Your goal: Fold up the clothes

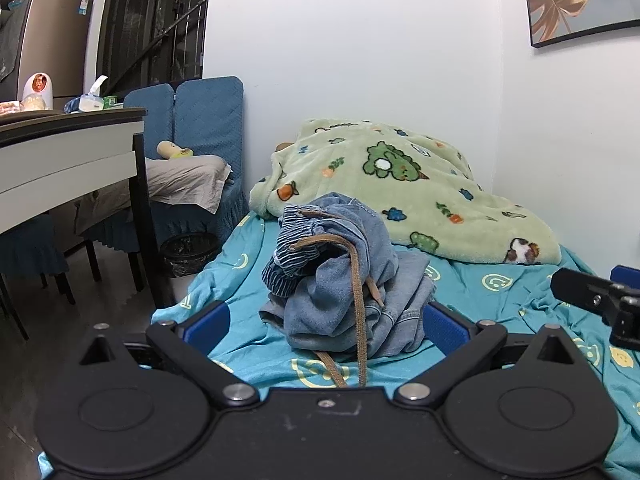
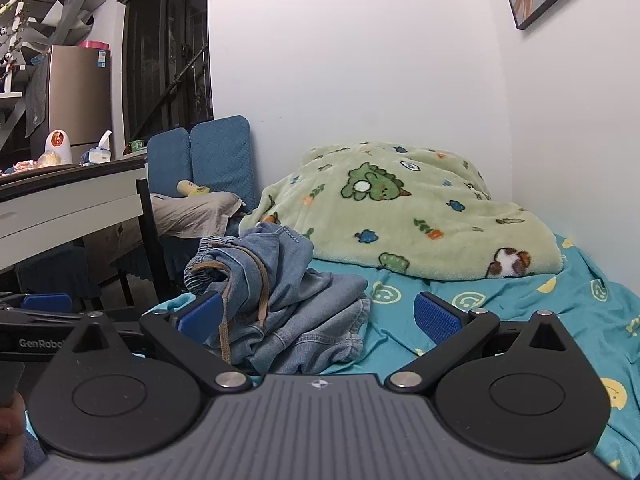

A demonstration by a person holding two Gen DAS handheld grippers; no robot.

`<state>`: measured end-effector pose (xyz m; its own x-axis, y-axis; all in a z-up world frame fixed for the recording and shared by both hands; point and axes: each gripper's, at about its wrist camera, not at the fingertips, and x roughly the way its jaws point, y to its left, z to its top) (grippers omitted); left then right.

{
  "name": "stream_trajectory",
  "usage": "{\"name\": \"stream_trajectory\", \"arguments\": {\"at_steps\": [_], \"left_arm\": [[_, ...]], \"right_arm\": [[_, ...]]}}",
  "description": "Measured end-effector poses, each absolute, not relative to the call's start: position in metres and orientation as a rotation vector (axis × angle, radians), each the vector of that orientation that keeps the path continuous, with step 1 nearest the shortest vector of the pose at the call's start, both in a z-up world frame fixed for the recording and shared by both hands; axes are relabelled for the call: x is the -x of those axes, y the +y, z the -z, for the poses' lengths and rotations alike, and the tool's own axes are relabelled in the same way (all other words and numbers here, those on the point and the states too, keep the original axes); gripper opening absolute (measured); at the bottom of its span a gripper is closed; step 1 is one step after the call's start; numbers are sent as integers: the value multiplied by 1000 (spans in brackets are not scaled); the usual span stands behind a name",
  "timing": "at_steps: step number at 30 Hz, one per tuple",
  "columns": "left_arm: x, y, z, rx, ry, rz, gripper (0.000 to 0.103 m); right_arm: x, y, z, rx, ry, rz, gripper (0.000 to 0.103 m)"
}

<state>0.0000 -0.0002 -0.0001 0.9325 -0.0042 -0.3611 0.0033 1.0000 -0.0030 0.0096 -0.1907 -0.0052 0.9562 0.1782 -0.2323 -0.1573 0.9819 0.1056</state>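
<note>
A bed (image 1: 500,280) with a turquoise smiley-face sheet fills the space ahead of both tongs, with a green cartoon blanket (image 1: 400,184) heaped beyond against the white wall. The jeans (image 1: 340,280) sit bunched in a tall crumpled mound straight ahead of the left tongs (image 1: 326,320), between their spread blue pads, and ahead and to the left of the right tongs (image 2: 320,316), whose left pad lies close beside the denim. Both tongs stand released, gripping nothing. A brown drawstring (image 1: 358,320) hangs down the near face of the heap and trails toward the left tongs. That cord is the likely trouble: a closing pad could pinch the string instead of the cloth, and a pull would then cinch the waistband or drag the pile without spreading it. Layers are stacked thickly, so a deep bite may catch several at once and lift the mound as a lump. The heap lies toward the bed's left edge, with a bin (image 1: 190,254) and floor below; a sideways tug could spill it over.
</note>
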Motion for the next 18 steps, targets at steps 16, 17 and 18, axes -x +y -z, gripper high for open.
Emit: {"name": "stream_trajectory", "arguments": {"at_steps": [16, 17, 18], "left_arm": [[-12, -6, 8, 48, 416, 21, 103], [-11, -7, 9, 43, 417, 22, 103], [-11, -7, 9, 37, 417, 24, 103]], "right_arm": [[-22, -196, 15, -112, 232, -143, 103], [-22, -197, 15, -113, 235, -140, 103], [-22, -197, 16, -115, 238, -137, 103]]}}
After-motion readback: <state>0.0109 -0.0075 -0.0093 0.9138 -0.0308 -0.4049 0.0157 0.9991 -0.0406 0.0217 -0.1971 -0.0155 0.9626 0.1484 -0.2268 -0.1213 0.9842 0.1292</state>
